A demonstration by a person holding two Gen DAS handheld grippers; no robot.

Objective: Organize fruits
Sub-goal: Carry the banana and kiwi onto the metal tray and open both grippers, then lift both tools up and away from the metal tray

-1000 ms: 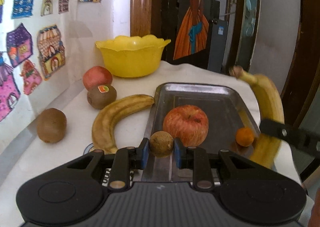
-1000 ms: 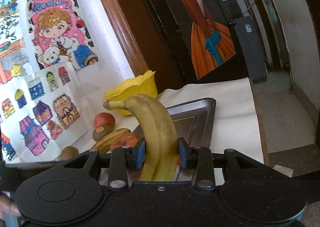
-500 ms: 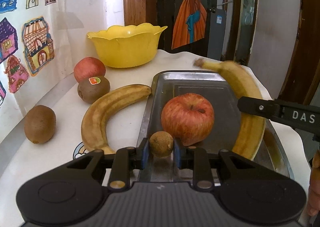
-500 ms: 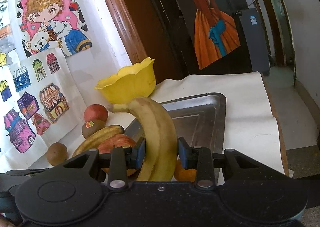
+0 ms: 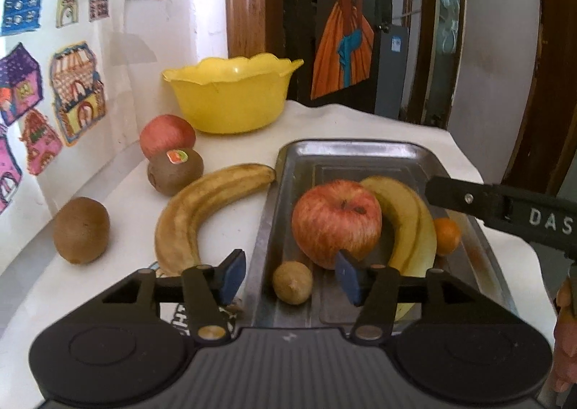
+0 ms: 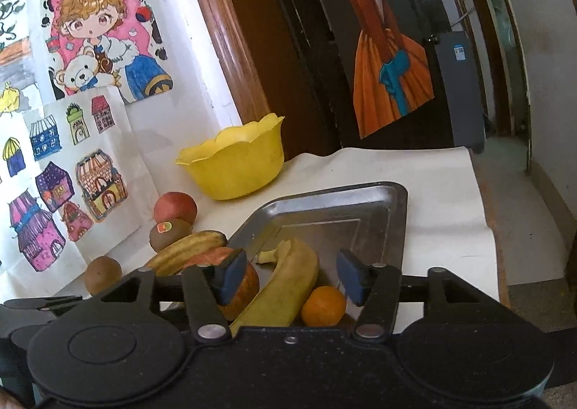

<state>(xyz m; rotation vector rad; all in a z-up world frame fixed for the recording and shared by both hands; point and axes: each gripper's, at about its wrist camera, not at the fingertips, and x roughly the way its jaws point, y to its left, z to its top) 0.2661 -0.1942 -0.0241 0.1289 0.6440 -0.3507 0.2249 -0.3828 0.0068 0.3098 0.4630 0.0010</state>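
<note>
Tongs first: the left gripper (image 5: 290,277) has just been opening, and its jaws now stand apart with a small brown fruit (image 5: 292,282) lying loose between them on the tray (image 5: 346,153), touching neither pad. The right gripper (image 6: 290,277) has likewise just been opening; its jaws are spread, and the yellow banana (image 6: 285,283) lies free between them on the tray (image 6: 360,192), clear of both pads. On the tray, the striped apple (image 5: 337,221) sits just behind the small brown fruit, and the yellow banana (image 5: 407,225) curves around the apple's right side, touching it. An orange (image 5: 447,234) rests against the banana near the tray's right wall; in the right wrist view the orange (image 6: 322,304) lies just inside the right pad. Left of the tray, on the white cloth (image 5: 360,120), a browner banana (image 5: 202,207) lies with its tip touching the tray's left rim. Further left of the tray are a stickered kiwi (image 5: 175,171), a red apple (image 5: 166,135) touching it from behind, and a second kiwi (image 5: 81,230) standing apart. Behind the tray, to the left, stands a yellow bowl (image 5: 230,95).
</note>
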